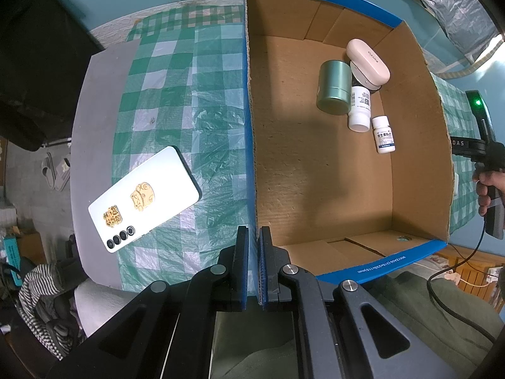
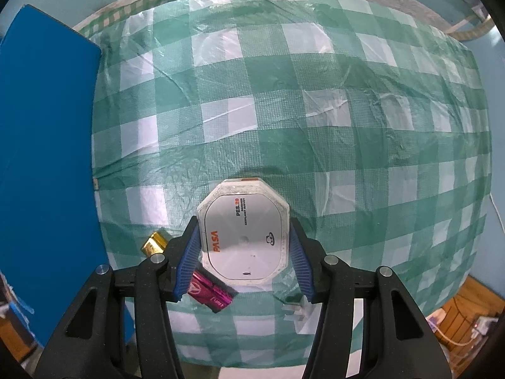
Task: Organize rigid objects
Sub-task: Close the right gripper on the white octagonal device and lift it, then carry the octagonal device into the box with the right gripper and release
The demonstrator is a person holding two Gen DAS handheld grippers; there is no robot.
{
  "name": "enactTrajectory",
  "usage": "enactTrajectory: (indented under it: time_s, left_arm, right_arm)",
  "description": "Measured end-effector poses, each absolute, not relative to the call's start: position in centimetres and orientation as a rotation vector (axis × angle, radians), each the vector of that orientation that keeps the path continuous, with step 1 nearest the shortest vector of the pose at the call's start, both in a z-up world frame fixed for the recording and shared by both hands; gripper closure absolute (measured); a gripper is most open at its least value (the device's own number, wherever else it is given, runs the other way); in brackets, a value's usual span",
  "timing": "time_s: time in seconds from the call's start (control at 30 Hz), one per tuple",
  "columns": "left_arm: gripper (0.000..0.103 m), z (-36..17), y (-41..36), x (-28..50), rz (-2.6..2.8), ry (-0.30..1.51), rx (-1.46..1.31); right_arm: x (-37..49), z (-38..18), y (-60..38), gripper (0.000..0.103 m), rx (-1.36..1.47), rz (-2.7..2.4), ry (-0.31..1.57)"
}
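My left gripper (image 1: 254, 237) is shut on the near left wall of the blue cardboard box (image 1: 251, 145), one finger on each side of it. Inside the box lie a green tin (image 1: 334, 87), a pink case (image 1: 367, 60), a white bottle (image 1: 359, 110) and a small white bottle (image 1: 383, 134). A white phone (image 1: 145, 202) lies face down on the tablecloth, left of the box. My right gripper (image 2: 244, 221) is closed on a white octagonal power bank (image 2: 243, 232), which rests on the cloth. A magenta lighter (image 2: 210, 295) and a gold lighter (image 2: 154, 241) lie beside it.
The table wears a green and white checked plastic cloth (image 2: 315, 110). The box's blue outer wall (image 2: 47, 158) stands at the left of the right wrist view. The right-hand gripper's handle (image 1: 489, 164) and a hand show past the box. Slippers (image 1: 56, 170) lie on the floor.
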State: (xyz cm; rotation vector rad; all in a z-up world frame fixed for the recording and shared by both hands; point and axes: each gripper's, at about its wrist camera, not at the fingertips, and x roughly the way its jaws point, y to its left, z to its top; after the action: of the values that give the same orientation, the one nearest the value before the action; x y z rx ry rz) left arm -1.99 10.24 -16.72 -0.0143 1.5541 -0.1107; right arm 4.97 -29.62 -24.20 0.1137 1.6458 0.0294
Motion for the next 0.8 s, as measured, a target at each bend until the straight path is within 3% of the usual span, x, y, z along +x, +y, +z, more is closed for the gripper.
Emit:
enactTrajectory:
  time_s: [0.8]
  left_arm:
    - [0.097, -16.6, 10.2, -1.9, -0.113, 1.552, -0.010]
  right_arm:
    - [5.8, -12.8, -25.4, 0.050, 0.033, 0.214, 1.538]
